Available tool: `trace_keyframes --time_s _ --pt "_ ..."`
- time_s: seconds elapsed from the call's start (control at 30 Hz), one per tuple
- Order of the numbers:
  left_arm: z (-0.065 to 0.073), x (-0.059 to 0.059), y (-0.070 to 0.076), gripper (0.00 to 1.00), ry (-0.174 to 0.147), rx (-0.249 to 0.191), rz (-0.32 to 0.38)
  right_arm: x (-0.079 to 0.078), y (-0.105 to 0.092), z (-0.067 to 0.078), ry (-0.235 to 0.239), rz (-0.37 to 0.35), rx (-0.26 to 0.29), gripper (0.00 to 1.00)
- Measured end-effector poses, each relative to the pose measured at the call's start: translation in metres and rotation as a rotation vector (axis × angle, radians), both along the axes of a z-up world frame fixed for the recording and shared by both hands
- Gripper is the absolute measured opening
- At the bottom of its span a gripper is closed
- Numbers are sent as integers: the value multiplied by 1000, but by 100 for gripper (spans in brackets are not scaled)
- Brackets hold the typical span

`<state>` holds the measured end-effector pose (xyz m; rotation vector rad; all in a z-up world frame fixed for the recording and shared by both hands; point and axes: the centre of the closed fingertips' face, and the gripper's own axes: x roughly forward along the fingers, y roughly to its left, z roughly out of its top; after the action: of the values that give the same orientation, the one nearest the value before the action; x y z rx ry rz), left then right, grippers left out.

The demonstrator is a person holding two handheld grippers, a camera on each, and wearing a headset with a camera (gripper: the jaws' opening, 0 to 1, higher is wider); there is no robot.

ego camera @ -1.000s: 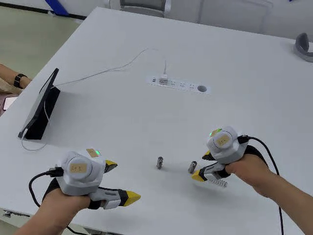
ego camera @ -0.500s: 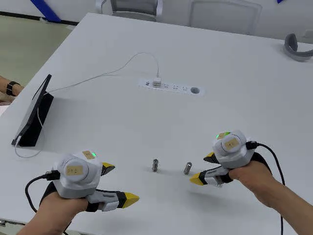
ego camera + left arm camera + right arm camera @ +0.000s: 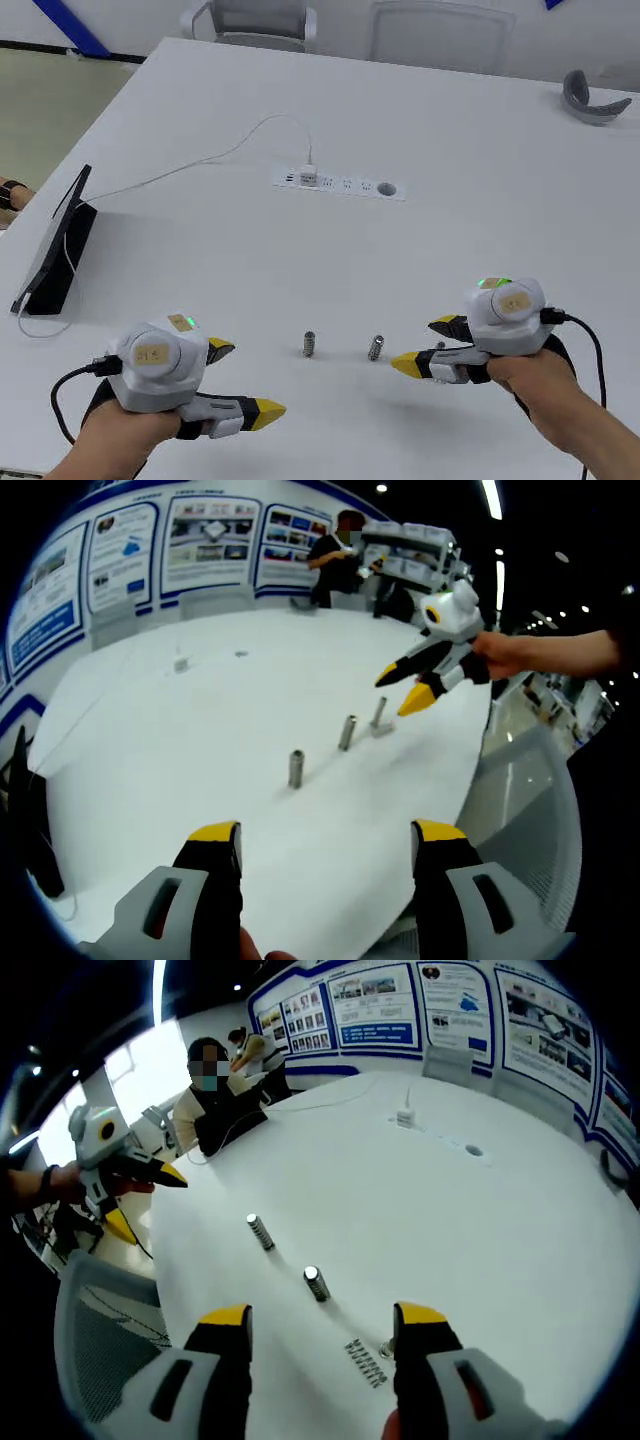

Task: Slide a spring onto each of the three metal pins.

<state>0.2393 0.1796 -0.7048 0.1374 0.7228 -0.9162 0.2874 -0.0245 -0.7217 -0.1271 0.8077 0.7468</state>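
Two short metal pins [image 3: 309,344] [image 3: 376,347] stand near the table's front edge, each with a spring around it. Just right of them a third, bare pin [image 3: 386,1348] stands close to my right gripper's jaw. A loose spring [image 3: 366,1362] lies flat on the table beside that pin. My right gripper [image 3: 422,345] is open and empty, pointing left at the pins from just right of them. My left gripper [image 3: 245,380] is open and empty too, to the left of the pins. From the left gripper view the three pins [image 3: 347,732] line up toward the right gripper [image 3: 400,690].
A white power strip [image 3: 330,183] with a plug and cable lies mid-table. A black tablet on a stand [image 3: 55,255] is at the left edge. A grey curved object [image 3: 590,100] lies far right. Chairs [image 3: 245,18] stand behind the table; people [image 3: 215,1095] sit beyond it.
My right gripper has drawn back to the right, away from the pins. The left gripper has stayed about where it was. The head camera has shifted.
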Motion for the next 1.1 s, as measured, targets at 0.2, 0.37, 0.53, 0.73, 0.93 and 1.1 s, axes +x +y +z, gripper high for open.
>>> trace_keyframes --time_s 0.2,0.37,0.53,0.73,0.93,1.1 --pt "1 1 -3 70 -1 -1 -5 -9 -11 2 -1 -57 45 61" --pt "2 1 -7 70 -1 0 -11 -19 -16 5 -11 -80 57 62" --pt "1 1 -10 70 -1 2 -21 -27 -21 6 -16 -112 76 64" --pt "2 2 -16 71 -1 0 -32 -40 -26 3 -9 -144 93 66" --pt "1 3 -22 71 -1 -3 -46 -51 -33 1 0 -164 102 69" --pt "1 2 -31 71 0 -5 -67 -57 -40 1 -2 -188 111 71"
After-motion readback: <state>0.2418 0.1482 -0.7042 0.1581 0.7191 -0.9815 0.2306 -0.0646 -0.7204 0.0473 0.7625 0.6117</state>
